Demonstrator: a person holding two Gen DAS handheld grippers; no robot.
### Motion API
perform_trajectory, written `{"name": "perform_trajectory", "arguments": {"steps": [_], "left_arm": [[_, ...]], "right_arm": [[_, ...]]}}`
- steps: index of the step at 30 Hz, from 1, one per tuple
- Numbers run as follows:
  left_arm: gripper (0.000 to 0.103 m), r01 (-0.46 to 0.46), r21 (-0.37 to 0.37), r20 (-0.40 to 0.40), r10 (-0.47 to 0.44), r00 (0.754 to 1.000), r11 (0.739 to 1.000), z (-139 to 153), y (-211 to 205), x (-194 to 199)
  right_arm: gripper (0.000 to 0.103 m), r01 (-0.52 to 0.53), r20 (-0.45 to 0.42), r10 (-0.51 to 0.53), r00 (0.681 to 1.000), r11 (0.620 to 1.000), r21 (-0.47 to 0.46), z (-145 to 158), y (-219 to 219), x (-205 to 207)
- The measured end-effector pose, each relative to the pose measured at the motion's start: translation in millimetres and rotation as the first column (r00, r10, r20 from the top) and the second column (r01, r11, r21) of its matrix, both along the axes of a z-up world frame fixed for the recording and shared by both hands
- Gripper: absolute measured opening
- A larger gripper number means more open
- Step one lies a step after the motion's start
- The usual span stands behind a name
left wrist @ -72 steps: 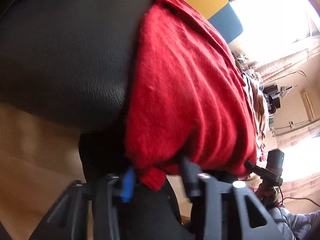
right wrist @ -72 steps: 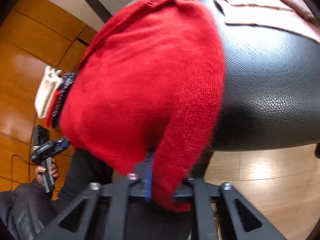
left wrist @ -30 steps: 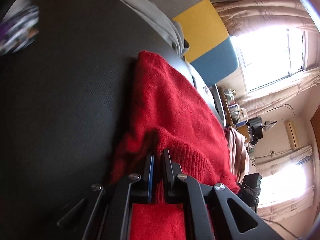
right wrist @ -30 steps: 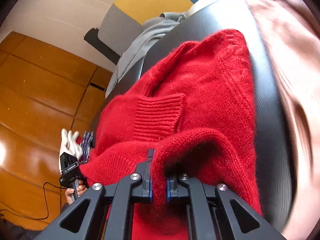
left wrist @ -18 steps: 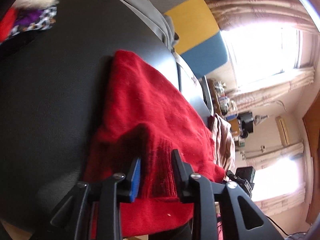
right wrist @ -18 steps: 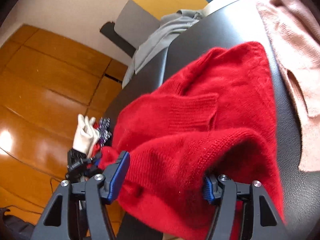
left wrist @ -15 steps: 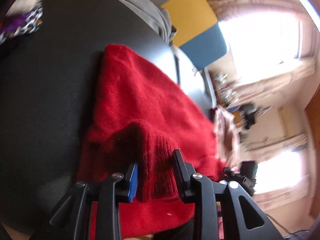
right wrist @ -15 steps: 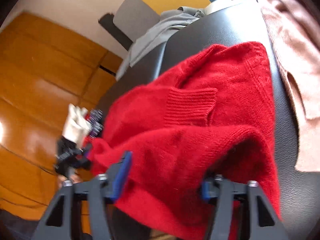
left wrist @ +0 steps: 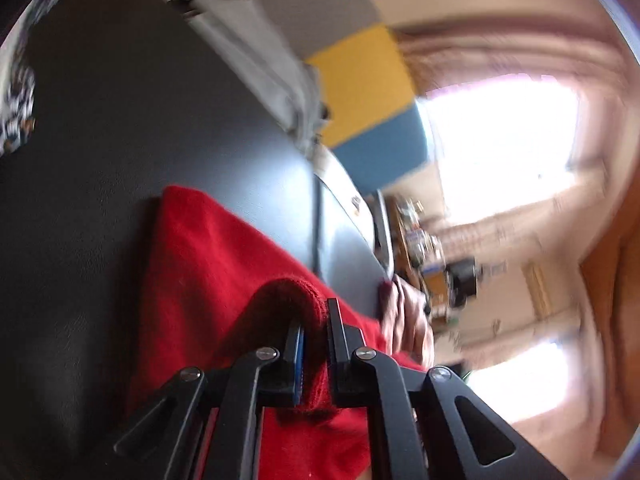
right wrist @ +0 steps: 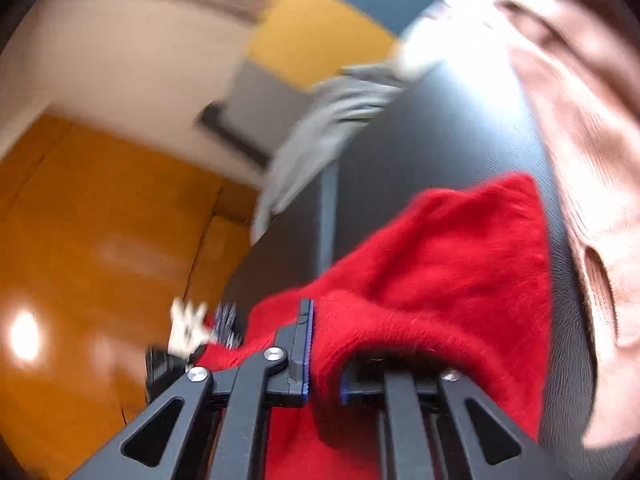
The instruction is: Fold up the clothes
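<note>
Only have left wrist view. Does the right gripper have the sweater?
Observer: A fold of the sweater sits between the right gripper's jaws, which are opening.
Operator: Is the pink garment touching the sweater?
Observer: No. The pink garment lies along the sweater's right side, with a strip of bare table between them.
Operator: And the grey garment at the far end?
Observer: The grey garment drapes over the table's far edge, hanging off toward the floor.
</note>
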State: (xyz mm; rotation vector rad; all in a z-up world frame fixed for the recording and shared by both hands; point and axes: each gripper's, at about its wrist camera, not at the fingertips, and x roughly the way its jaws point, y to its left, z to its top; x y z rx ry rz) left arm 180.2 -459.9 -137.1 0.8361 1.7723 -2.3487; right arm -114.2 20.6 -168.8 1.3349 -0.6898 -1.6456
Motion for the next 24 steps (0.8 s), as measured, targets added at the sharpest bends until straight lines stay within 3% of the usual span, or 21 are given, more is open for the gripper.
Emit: {"name": "perform_trajectory", "arguments": {"steps": [2, 4, 6, 9, 11, 14, 16, 19, 21, 24], "left_arm": [[0.019, -0.046, 0.037, 0.062, 0.044, 0.997, 0.998, -17, -8, -8], [0.021, -0.071, 0.082, 0.094, 0.063, 0.994, 0.994, -30, -12, -9], [0.025, -0.087, 0.074, 0.103, 0.079, 0.991, 0.993, -31, -13, -4], [0.027, -0.104, 0.016, 0.118, 0.102, 0.988, 0.994, -25, -13, 6], [0.029, -0.107, -0.043, 0.138, 0.112, 0.984, 0.993, -21, -13, 14], [0.03, -0.071, -0.13, 0.176, 0.094, 0.98, 0.989, -20, -8, 22], [0.031, -0.034, -0.174, 0.2, 0.069, 0.977, 0.984, -21, -4, 25], [0.032, 0.043, -0.239, 0.245, 0.018, 0.969, 0.97, -23, 6, 19], [0.033, 0.087, -0.287, 0.259, -0.01, 0.966, 0.954, -20, 15, 10], [0.036, 0.128, -0.344, 0.265, -0.035, 0.964, 0.93, -14, 20, -6]], "right_arm": [[0.035, 0.027, 0.055, -0.028, 0.998, 0.999, 0.018, -21, -5, -7], [0.037, 0.039, 0.064, -0.038, 0.997, 0.999, -0.015, -24, -4, -5], [0.055, 0.034, 0.059, -0.032, 0.998, 0.998, -0.044, -18, 1, -3], [0.062, -0.002, -0.025, 0.001, 1.0, 1.0, -0.022, 4, 7, 8], [0.064, -0.029, -0.134, 0.033, 0.99, 0.999, 0.033, 25, 15, 16], [0.074, -0.024, -0.343, 0.083, 0.936, 0.985, 0.174, 57, 15, 31], [0.079, 0.01, -0.5, 0.162, 0.851, 0.946, 0.324, 69, 1, 41], [0.08, 0.062, -0.584, 0.265, 0.767, 0.876, 0.478, 60, -31, 32], [0.08, 0.054, -0.57, 0.302, 0.764, 0.851, 0.523, 50, -40, 16], [0.077, 0.015, -0.512, 0.329, 0.794, 0.83, 0.557, 29, -62, -5]]}}
